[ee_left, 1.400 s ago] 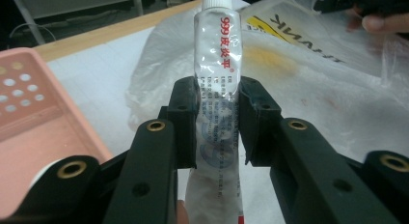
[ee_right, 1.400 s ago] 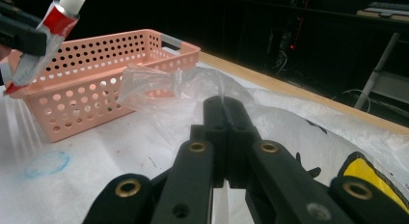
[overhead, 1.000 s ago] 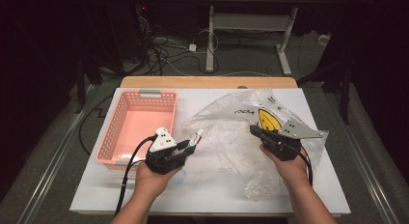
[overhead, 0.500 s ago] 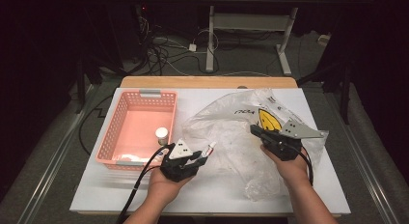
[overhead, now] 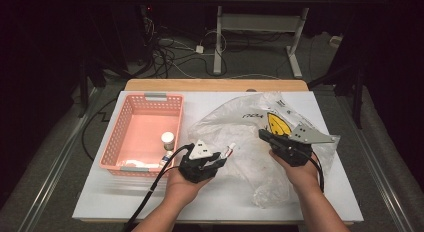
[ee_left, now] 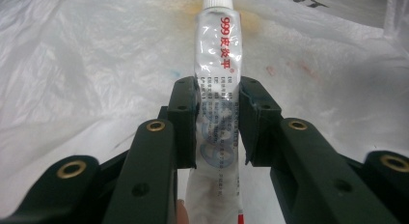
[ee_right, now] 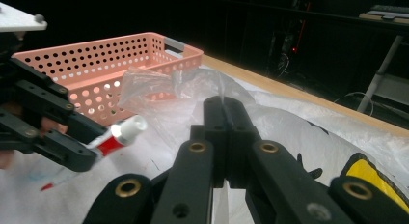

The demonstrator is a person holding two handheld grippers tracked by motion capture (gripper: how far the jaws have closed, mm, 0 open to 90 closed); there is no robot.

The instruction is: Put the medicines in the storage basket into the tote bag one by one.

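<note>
looking down from the high view, the left gripper (overhead: 223, 153) sits just right of the pink basket (overhead: 116, 142), holding a white tube (overhead: 229, 150) whose cap end pokes out over the clear plastic bag (overhead: 240, 137). the bag is spread on the white table (overhead: 100, 202) to the right of the basket. the right gripper (overhead: 263, 136) rests farther right of the basket, its jaws pinched on the bag near a yellow print (overhead: 276, 125). inside the basket stand a small white bottle (overhead: 167, 140) and some pale items by its near wall.

in the left gripper view, the pads clamp the tube (ee_left: 219, 89) from both sides at mid-length; red characters run along it and its cap points away, with the bag (ee_left: 87, 64) beneath.

in the right gripper view, the jaws are fully closed on a raised fold of the bag (ee_right: 193, 86). the basket (ee_right: 96, 64) stands behind, and just in front of it the left gripper (ee_right: 91, 142) grips the tube (ee_right: 120, 132), white cap toward the fold.
</note>
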